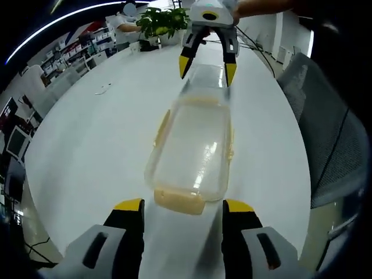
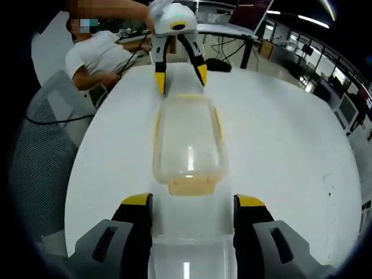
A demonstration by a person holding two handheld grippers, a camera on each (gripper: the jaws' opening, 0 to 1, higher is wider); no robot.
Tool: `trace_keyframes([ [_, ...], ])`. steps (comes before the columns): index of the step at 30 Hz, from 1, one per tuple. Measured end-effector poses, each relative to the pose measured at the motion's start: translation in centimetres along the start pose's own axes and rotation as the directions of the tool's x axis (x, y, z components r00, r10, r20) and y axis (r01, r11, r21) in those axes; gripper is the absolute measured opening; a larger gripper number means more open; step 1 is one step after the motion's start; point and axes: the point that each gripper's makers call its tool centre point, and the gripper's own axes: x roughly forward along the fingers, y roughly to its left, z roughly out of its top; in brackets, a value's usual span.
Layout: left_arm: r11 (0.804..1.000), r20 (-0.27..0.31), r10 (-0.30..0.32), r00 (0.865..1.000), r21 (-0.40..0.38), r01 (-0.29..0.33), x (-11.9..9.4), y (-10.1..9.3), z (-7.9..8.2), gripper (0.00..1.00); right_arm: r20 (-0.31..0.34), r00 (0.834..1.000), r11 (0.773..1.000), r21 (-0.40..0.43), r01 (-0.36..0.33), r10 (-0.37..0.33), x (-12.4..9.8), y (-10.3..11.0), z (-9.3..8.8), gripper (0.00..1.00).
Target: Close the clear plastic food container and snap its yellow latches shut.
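Note:
The clear plastic container (image 1: 192,151) (image 2: 187,139) lies lengthwise on the white table between the two grippers, with yellow latches along its long sides. One yellow end latch (image 1: 179,200) sits just ahead of my left gripper (image 1: 183,204), which is open and apart from it. The opposite end latch (image 2: 192,186) faces my right gripper (image 2: 193,201), also open. A clear plastic piece (image 2: 189,258) (image 1: 206,75) lies between the right gripper's jaws; I cannot tell if they touch it. The right gripper (image 1: 207,68) shows at the top of the left gripper view, and the left gripper (image 2: 180,75) at the top of the right gripper view.
The round white table (image 1: 93,145) (image 2: 285,145) has bare surface either side of the container. A grey mesh chair (image 1: 331,145) (image 2: 46,151) stands at its edge. A potted plant (image 1: 163,23) sits at the far end. A person in white (image 2: 99,55) sits by the table.

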Motion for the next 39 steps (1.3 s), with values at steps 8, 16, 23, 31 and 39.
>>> trace_keyframes([
  [8, 0.999, -0.02, -0.026, 0.999, 0.031, 0.027, 0.6, 0.3, -0.3, 0.45, -0.001, 1.0, 1.0, -0.017, -0.014, 0.014, 1.2, -0.2, 0.3, 0.53],
  [16, 0.997, -0.032, -0.059, 0.998, 0.051, 0.061, 1.0, 0.0, -0.4, 0.43, -0.014, 0.999, 0.999, -0.019, -0.036, 0.036, 2.3, -0.3, 0.3, 0.5],
  [23, 0.993, -0.044, -0.09, 0.995, 0.067, 0.093, 1.6, -0.4, -0.4, 0.42, -0.037, 0.998, 0.999, -0.02, -0.048, 0.048, 3.0, -0.1, 0.2, 0.47],
  [31, 0.989, -0.047, -0.127, 0.991, 0.073, 0.13, 2.1, -0.5, -0.3, 0.42, -0.066, 0.996, 0.998, -0.029, -0.058, 0.056, 3.8, 0.0, -0.1, 0.44],
  [39, 0.978, -0.056, -0.16, 0.985, 0.125, 0.166, 2.2, -0.5, 0.0, 0.41, -0.074, 0.996, 0.997, -0.041, -0.058, 0.055, 3.7, 0.1, -0.1, 0.43],
])
